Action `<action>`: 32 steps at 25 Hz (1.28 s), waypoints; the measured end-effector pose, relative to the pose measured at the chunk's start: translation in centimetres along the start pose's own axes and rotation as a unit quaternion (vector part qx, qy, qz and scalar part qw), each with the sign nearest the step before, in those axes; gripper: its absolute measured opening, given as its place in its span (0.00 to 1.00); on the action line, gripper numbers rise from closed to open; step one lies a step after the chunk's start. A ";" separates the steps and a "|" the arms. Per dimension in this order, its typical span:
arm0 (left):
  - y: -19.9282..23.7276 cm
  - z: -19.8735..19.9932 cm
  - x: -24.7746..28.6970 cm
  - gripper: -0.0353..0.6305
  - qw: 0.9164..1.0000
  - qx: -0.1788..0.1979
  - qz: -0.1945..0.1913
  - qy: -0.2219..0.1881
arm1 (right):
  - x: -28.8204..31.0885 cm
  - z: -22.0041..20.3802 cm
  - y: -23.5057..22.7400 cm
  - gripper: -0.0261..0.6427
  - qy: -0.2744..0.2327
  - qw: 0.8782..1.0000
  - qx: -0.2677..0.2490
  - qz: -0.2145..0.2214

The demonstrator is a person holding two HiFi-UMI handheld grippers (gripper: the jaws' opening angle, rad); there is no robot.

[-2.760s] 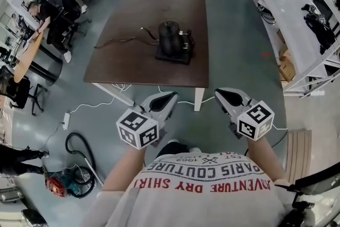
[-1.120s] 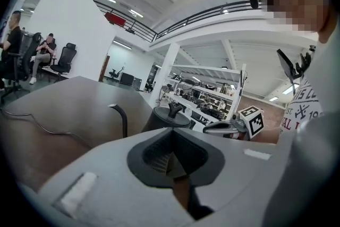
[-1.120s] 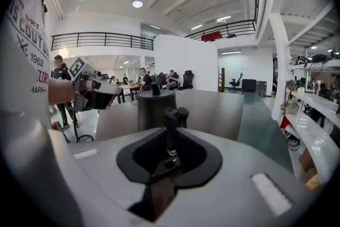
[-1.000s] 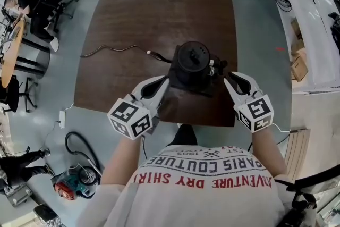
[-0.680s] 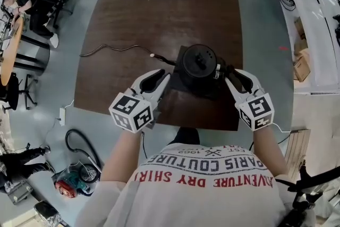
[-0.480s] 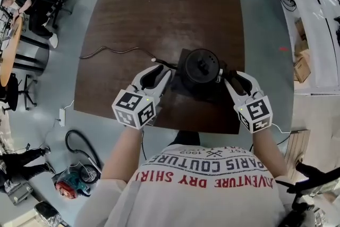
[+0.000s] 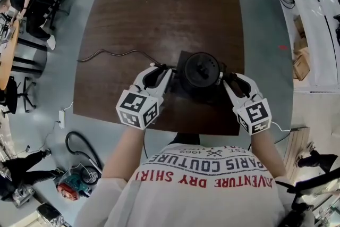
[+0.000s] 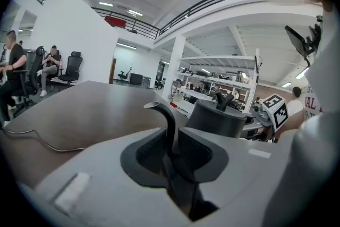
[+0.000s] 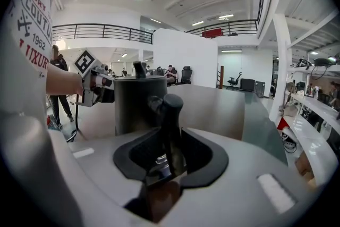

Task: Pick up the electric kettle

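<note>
The grasp is being prepared: the spout (image 8: pixel 169 122) of the kettle (image 7: pixel 201 67) is enclosed, unpressed, by the half-open, just closing left gripper (image 7: pixel 158 69). The handle (image 9: pixel 171 114) is enclosed by the wide-open, barely closing right gripper (image 7: pixel 230 78). Firm closing is needed next.

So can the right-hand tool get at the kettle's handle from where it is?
Probably yes: the right tool has its jaws, just closing slightly, wide apart around the handle of the kettle, with nothing between them blocking it.

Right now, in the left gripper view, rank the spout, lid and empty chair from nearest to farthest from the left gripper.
1. Spout: between the left gripper's jaws, which have just been closing.
2. Lid: just beyond, to the right.
3. Empty chair: far left, past the table.
</note>
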State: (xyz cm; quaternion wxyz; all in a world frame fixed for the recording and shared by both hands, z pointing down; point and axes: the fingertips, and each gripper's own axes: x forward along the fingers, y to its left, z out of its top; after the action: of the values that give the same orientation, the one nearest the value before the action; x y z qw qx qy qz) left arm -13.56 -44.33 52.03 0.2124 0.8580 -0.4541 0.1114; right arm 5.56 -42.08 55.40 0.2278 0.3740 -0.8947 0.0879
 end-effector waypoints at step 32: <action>-1.8 2.4 -1.5 0.11 0.999 0.038 -0.003 -0.026 | -2.8 3.6 -0.9 0.19 -0.059 0.998 -0.005 -0.033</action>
State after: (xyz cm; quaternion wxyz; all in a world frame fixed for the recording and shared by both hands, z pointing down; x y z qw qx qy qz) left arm -12.86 -43.47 48.83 0.1683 0.8696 -0.4520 0.1056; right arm 6.72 -42.18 50.85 0.1798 0.4067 -0.8941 0.0533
